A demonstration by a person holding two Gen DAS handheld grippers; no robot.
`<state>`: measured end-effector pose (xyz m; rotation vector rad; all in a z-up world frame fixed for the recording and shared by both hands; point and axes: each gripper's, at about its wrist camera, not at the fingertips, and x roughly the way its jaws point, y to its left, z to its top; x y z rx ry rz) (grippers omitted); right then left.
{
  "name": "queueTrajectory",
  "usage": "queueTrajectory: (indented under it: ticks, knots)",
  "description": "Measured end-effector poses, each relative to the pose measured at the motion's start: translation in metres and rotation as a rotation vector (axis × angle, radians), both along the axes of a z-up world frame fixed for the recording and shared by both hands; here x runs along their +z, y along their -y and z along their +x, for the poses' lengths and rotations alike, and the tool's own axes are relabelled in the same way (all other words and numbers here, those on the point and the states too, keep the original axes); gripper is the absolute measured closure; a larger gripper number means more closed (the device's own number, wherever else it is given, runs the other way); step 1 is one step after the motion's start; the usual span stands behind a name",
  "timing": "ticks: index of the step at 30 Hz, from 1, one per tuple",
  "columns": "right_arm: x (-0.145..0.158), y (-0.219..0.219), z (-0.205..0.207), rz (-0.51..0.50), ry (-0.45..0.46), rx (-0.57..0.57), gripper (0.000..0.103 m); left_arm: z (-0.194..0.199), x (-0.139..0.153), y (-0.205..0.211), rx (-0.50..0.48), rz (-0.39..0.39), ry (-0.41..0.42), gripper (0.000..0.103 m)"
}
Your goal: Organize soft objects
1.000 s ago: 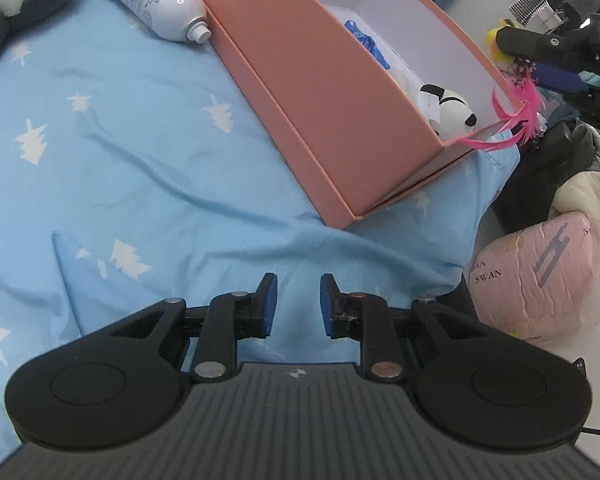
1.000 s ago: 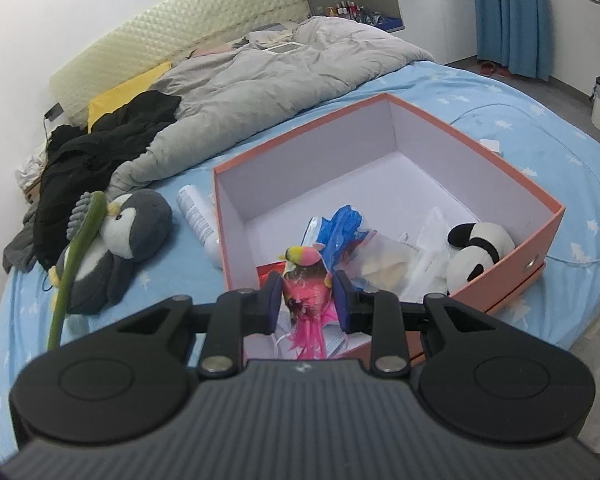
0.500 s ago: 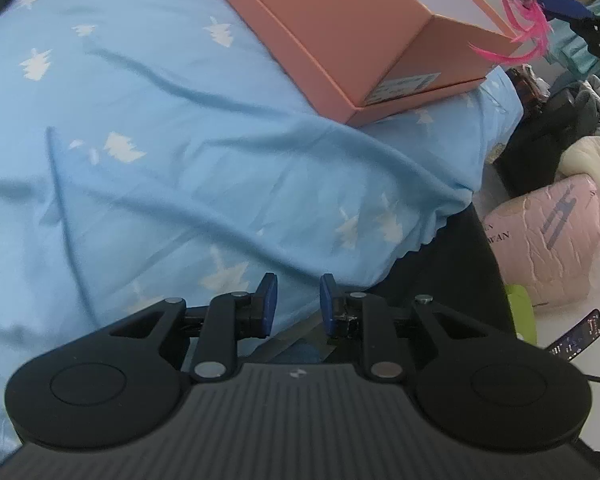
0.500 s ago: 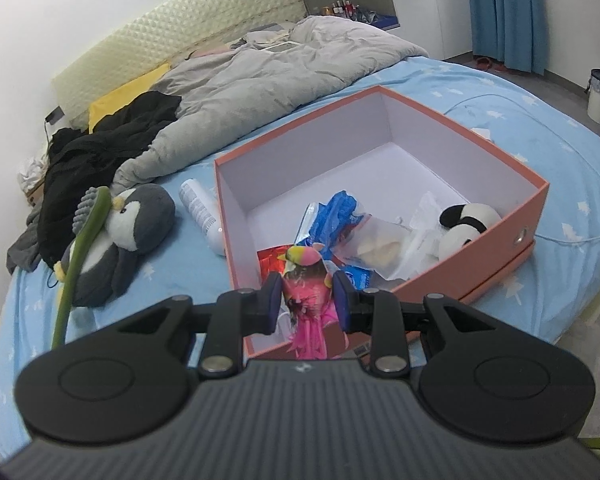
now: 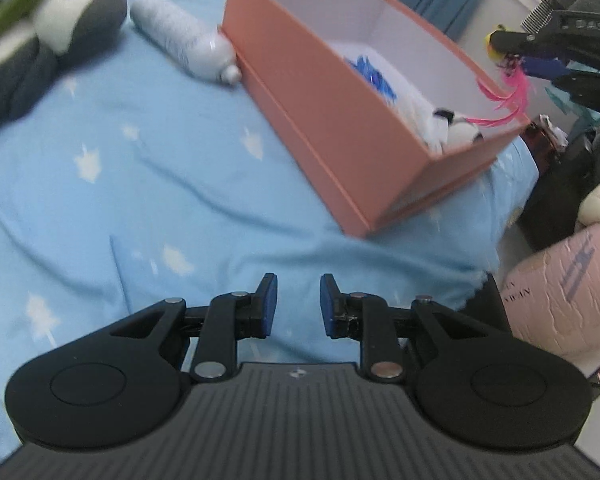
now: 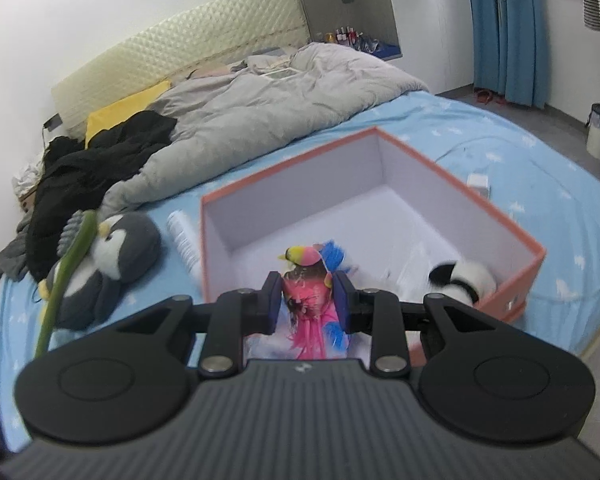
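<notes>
- Clamped between the pads of the right gripper (image 6: pixel 307 307) is a pink feathered toy bird (image 6: pixel 309 300), its yellow-beaked head poking up above the fingers.
- The bird is held over the near corner of the box (image 6: pixel 452 204), above the rim and not touching it.
- From the left wrist view, the same bird (image 5: pixel 508 92) is seen at the far corner of the box (image 5: pixel 340 128), with pink tail feathers trailing over the edge.
- The left gripper (image 5: pixel 298 299) is held partly open with nothing between its pads, above the blue sheet (image 5: pixel 140 184).
- Inside the box a panda plush (image 6: pixel 466 280) is lodged against the right wall, beside blue plastic bags (image 5: pixel 374 78).
- A penguin plush (image 6: pixel 108 256) is laid on the bed left of the box, with a green stem (image 6: pixel 66 268) across it.
- A white bottle (image 5: pixel 188 46) is laid between the penguin and the box, its cap just beside the box wall.
- A grey duvet (image 6: pixel 260 108) and black clothes (image 6: pixel 96 160) are heaped further up the bed.
</notes>
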<state>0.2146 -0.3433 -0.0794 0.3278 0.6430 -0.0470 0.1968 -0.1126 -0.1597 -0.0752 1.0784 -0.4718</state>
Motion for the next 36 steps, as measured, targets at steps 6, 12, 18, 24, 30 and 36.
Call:
queueTrajectory:
  ticks: [6, 12, 18, 24, 30, 36]
  knots:
    - [-0.02, 0.01, 0.045, -0.028, -0.044, 0.012, 0.071, 0.018, 0.002, 0.0, 0.045, 0.003, 0.009, 0.076]
    - [-0.044, 0.013, 0.066, -0.02, -0.094, 0.013, 0.055, 0.024, -0.006, -0.006, 0.075, 0.017, -0.006, 0.076]
    - [-0.038, 0.014, 0.055, 0.001, -0.072, 0.012, 0.051, 0.018, 0.001, -0.012, 0.086, 0.006, 0.012, 0.076]
    - [-0.021, 0.007, 0.005, 0.006, -0.02, 0.045, 0.051, 0.006, 0.014, -0.017, 0.077, -0.011, 0.06, 0.076]
    - [-0.034, -0.007, -0.062, -0.056, -0.073, 0.181, 0.052, -0.003, 0.007, -0.029, 0.075, -0.013, 0.067, 0.076]
    - [-0.089, -0.032, -0.103, -0.186, -0.259, 0.426, 0.076, -0.004, -0.005, -0.052, 0.104, -0.001, 0.074, 0.076]
